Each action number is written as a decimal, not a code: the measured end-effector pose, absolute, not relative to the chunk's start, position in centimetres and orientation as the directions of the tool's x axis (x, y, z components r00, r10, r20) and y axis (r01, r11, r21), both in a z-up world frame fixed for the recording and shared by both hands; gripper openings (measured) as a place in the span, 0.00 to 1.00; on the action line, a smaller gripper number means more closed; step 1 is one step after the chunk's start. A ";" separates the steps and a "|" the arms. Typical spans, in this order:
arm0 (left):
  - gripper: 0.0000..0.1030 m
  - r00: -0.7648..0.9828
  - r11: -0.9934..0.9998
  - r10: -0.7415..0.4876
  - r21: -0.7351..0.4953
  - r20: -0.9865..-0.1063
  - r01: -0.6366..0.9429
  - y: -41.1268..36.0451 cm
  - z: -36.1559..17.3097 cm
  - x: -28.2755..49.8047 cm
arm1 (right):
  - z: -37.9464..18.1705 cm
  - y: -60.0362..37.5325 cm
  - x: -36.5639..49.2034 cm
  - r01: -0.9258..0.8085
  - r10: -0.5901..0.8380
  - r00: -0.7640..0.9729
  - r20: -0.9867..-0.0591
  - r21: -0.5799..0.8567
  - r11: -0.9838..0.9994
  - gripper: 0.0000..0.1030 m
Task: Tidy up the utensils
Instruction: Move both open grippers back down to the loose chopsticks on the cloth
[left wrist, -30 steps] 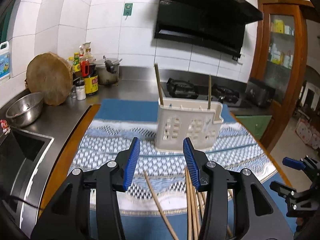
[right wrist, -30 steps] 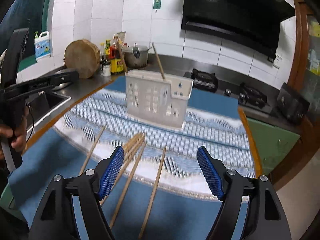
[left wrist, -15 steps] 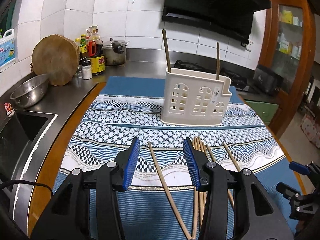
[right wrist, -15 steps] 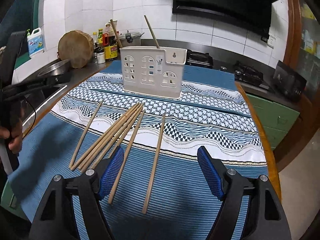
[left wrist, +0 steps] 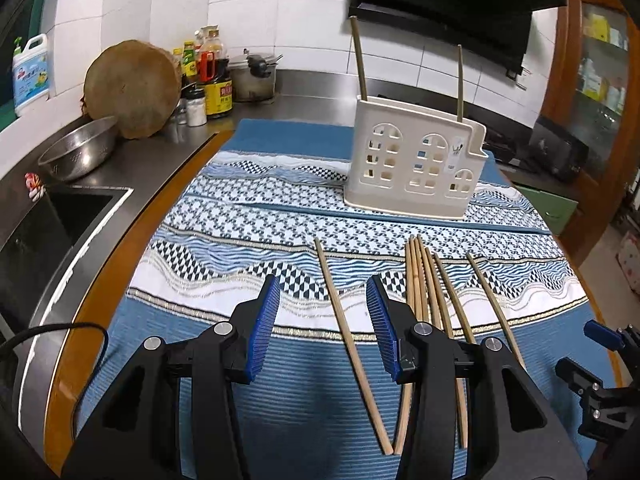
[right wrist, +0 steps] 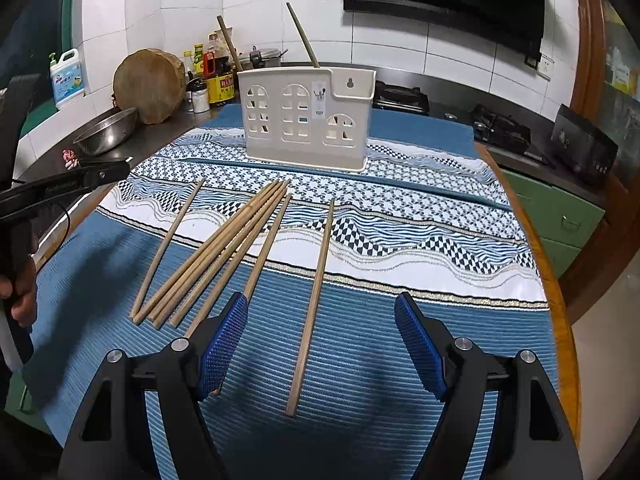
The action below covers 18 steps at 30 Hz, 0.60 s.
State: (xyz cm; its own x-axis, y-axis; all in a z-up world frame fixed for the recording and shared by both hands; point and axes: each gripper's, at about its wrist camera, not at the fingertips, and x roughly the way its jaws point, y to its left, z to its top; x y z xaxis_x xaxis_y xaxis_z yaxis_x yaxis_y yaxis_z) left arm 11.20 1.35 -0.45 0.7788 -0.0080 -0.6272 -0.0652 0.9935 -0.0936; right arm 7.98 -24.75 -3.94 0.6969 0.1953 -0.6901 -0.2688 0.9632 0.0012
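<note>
A white plastic utensil holder [left wrist: 412,168] [right wrist: 306,118] stands on the patterned cloth with two chopsticks [left wrist: 359,58] upright in it. Several wooden chopsticks [left wrist: 424,280] [right wrist: 224,248] lie loose on the cloth in front of it. My left gripper [left wrist: 322,322] is open above the cloth, with one single chopstick [left wrist: 346,320] lying between its fingers. My right gripper [right wrist: 320,346] is open wide above another single chopstick [right wrist: 314,296]. Neither holds anything.
A blue and white cloth [right wrist: 420,240] covers the wooden table. Left of it are a sink [left wrist: 36,224], a steel bowl [left wrist: 78,148], a round wooden board [left wrist: 134,88] and bottles [left wrist: 214,80]. A stove [right wrist: 500,128] is at the back right.
Both grippers have pulled back from the holder and tilted down toward the loose chopsticks. Both stayed open and empty.
</note>
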 end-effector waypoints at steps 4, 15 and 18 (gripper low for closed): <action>0.45 0.795 0.992 0.032 -0.075 -0.606 -0.097 1.1 0.3 10.4 | -4.5 -25.0 8.3 -0.264 0.196 0.687 -0.700 0.010 0.964 0.71; 0.45 0.806 0.980 0.100 -0.081 -0.583 -0.181 0.4 2.0 7.3 | -5.0 -25.7 8.3 -0.269 0.215 0.681 -0.700 0.033 0.962 0.71; 0.45 0.802 0.981 0.113 -0.062 -0.586 -0.183 0.1 2.0 6.8 | -5.2 -25.9 8.0 -0.270 0.227 0.675 -0.703 0.051 0.961 0.71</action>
State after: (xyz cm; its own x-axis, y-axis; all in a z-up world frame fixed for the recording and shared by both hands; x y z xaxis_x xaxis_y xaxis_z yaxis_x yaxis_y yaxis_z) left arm 6.79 0.11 1.99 0.8025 0.1127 -0.5859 -0.1833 0.9811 -0.0624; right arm 8.04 -25.95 -5.18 0.6746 0.2267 -0.7026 -0.2702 0.9615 0.0508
